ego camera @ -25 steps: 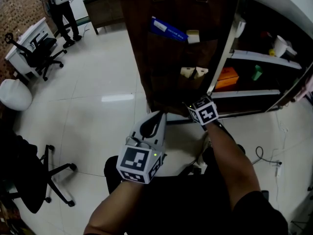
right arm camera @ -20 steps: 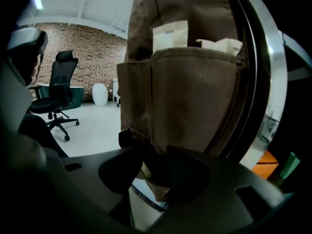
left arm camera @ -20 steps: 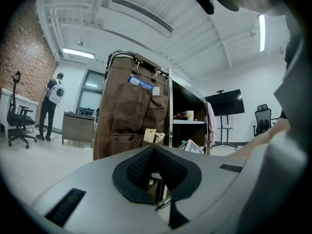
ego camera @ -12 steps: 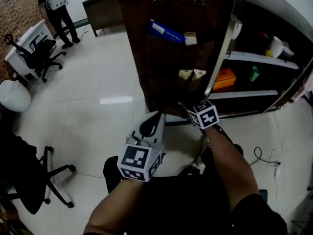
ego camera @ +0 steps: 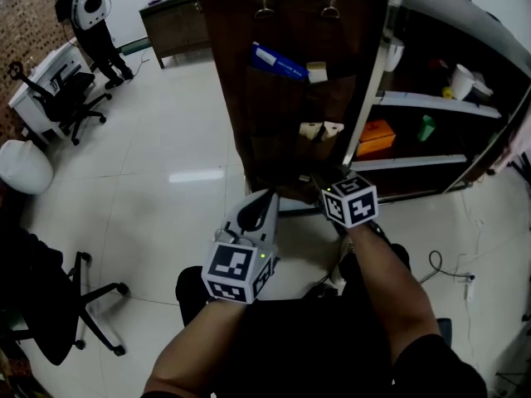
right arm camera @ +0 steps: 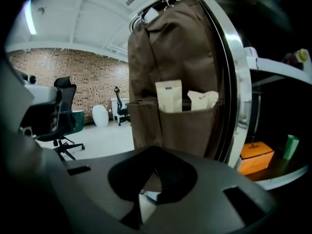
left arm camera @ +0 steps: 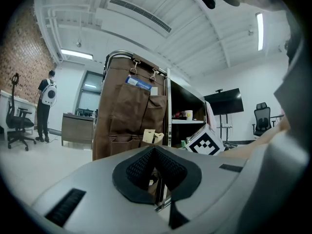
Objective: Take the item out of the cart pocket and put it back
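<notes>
The likely item is 1 of 2 cream packets standing in the lower pocket [right arm camera: 185, 126] of the brown fabric organiser [right arm camera: 165, 48] that hangs on the side of the cart [right arm camera: 236, 82]. There is a taller packet [right arm camera: 169, 95] with a flat, squared top. At its 3 o'clock, close beside it, is a crumpled packet [right arm camera: 204, 100], and a good part of each shows above the pocket's hem. Both look like thin paper or foil sachets, so I judge them very light, soft enough to crease and a little slick. A firm pinch should not break one but may wrinkle it. The best hold seems to be the exposed top edge of the taller packet, pinched across its flat faces. It could then be drawn straight toward 12 o'clock, so the limp pocket does not drag and the neighbour stays behind. The right tool [right arm camera: 156, 167] sits at the pocket's 6 o'clock, apart from it. Its jaws have just been closing and now meet with nothing between them, so it needs to open before any grasp. The left tool [left arm camera: 156, 169] waits at about 8 o'clock of the right one in the head view, jaws together and empty as well.
</notes>
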A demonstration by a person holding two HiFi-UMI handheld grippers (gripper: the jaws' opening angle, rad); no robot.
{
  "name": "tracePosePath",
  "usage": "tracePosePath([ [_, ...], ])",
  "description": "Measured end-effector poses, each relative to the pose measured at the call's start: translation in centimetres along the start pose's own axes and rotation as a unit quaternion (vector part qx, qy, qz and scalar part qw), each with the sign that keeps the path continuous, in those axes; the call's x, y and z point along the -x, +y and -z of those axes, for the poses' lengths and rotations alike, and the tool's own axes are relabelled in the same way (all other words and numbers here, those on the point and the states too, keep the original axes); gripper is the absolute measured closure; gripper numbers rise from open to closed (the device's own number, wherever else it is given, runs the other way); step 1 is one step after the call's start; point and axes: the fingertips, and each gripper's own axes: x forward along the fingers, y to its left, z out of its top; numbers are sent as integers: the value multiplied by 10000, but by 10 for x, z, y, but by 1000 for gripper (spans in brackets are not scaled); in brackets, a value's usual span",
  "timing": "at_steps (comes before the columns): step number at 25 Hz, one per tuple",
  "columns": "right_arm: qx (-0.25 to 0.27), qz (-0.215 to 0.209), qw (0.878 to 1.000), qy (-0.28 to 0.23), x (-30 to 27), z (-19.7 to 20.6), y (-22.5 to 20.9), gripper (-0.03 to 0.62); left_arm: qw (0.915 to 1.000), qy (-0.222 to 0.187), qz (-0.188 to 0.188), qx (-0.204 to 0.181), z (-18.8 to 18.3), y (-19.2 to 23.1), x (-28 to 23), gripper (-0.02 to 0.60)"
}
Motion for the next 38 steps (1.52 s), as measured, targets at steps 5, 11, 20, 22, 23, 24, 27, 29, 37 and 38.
tracePosePath([
  [5,32,-165,9986,-495,45,-38,33,580,9999,13,78,-71,0,-7,6,581],
  [11,114,-283,9945,-998,101,-72,64,579,9998,-18,135,-110,-3,-15,14,581],
  [20,50,-217,9888,-1477,167,-88,82,580,9996,-66,193,-179,-5,-21,15,581],
  [22,27,-192,9884,-1505,175,-86,83,580,9996,-68,208,-191,-5,-23,15,581],
  [23,41,-170,9883,-1516,178,-85,84,580,9996,-70,211,-194,-6,-23,15,581],
  [24,72,-138,9881,-1528,181,-84,84,580,9996,-70,215,-193,-6,-24,16,581],
  [27,130,-58,9879,-1546,187,-80,85,580,9995,-81,244,-168,-6,-28,19,581],
  [29,69,-56,9882,-1530,187,-75,84,580,9995,-97,258,-173,-7,-30,21,581],
  [37,-211,-50,9888,-1475,180,-59,75,580,9994,-89,259,-192,-5,-31,21,581],
  [38,-229,-55,9888,-1475,179,-58,74,580,9994,-80,264,-195,-5,-32,21,581],
])
